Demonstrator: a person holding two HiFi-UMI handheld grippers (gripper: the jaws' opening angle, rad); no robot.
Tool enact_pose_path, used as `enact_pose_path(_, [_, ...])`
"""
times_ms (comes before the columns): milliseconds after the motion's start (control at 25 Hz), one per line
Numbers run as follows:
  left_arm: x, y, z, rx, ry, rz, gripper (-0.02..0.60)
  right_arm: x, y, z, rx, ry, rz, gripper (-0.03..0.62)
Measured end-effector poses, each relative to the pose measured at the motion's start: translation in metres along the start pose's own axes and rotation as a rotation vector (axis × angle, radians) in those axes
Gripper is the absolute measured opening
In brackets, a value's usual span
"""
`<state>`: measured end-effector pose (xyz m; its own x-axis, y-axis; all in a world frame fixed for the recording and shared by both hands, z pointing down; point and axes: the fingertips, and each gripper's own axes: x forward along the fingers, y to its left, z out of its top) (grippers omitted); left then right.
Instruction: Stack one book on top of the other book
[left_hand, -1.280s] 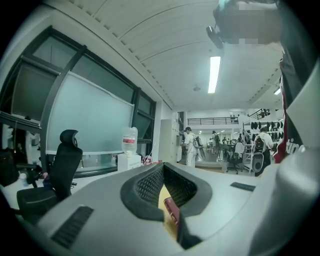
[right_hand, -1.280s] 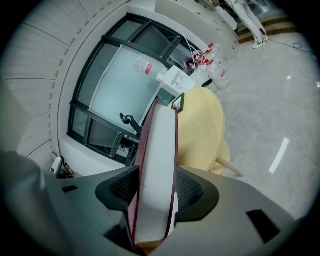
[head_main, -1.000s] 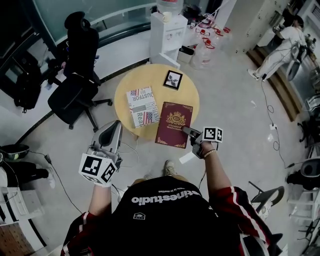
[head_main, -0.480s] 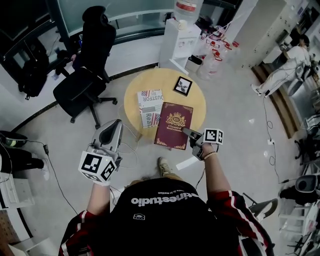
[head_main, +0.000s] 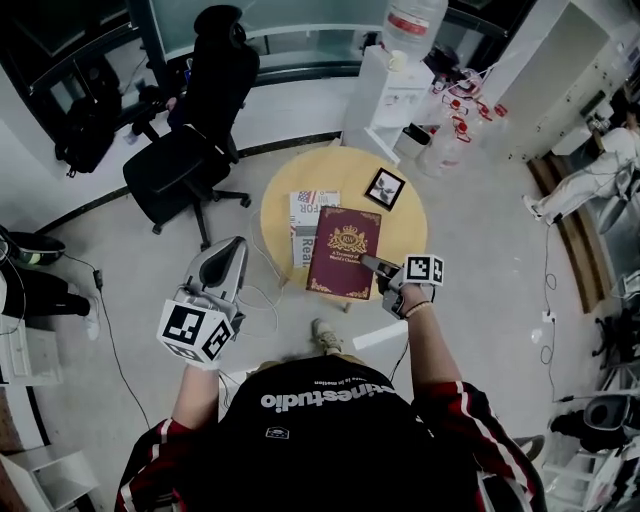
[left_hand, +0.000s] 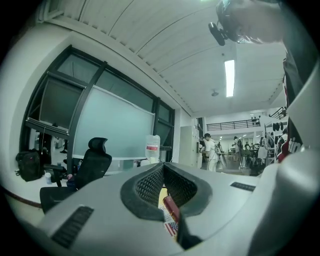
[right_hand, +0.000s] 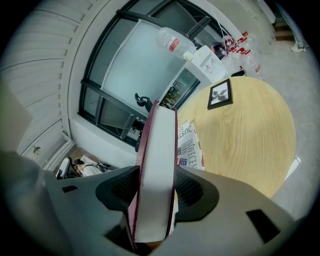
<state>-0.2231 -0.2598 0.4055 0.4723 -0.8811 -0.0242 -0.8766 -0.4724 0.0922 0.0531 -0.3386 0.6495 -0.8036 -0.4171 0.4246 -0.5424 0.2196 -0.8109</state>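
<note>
Neighbouring the red book (head_main: 345, 255) sit flag-print book (head_main: 305, 215) and framed picture (head_main: 384, 188).

Office clutter around a small table.
Round light-wood table (head_main: 408, 228) with a small black-framed picture (head_main: 384, 188) near its far edge. Black swivel office chair (head_main: 190, 160) to its left, apart. White water dispenser (head_main: 388, 100) topped by clear bottle (head_main: 412, 20) behind. Black backpack (head_main: 90, 130) far left, person in white (head_main: 590, 180) far right.

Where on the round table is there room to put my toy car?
Free: the round wooden table's right side, bordered by the small black picture frame, the dark red book and the rim. Also the far-left strip behind the flag-print book. The middle and left are crowded: the right gripper holds the red book partly over the flag-print one.
</note>
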Motion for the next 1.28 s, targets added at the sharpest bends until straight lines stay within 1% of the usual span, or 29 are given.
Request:
enact_pose_path(280, [0.033,0.006,-0.001,0.012,0.013,0.055,0.017,0.036,-0.012,0.036,-0.022,0.091,0.006,0.238])
enact_pose_path(520, [0.05,0.015,-0.008,0.018,0.045,0.119,0.017,0.072,-0.027,0.058,-0.028,0.156,0.019,0.238])
enact_pose_path(800, [0.061,0.025,-0.014,0.032,0.08,0.177,0.015,0.112,-0.043,0.067,-0.024,0.222,0.007,0.239])
enact_pose_path(1040, [0.07,0.037,-0.016,0.05,0.117,0.209,0.015,0.141,-0.051,0.079,0.003,0.25,-0.015,0.239])
enact_pose_path(1280, [0.074,0.046,-0.021,0.046,0.132,0.229,0.015,0.153,-0.067,0.081,-0.005,0.301,-0.065,0.239])
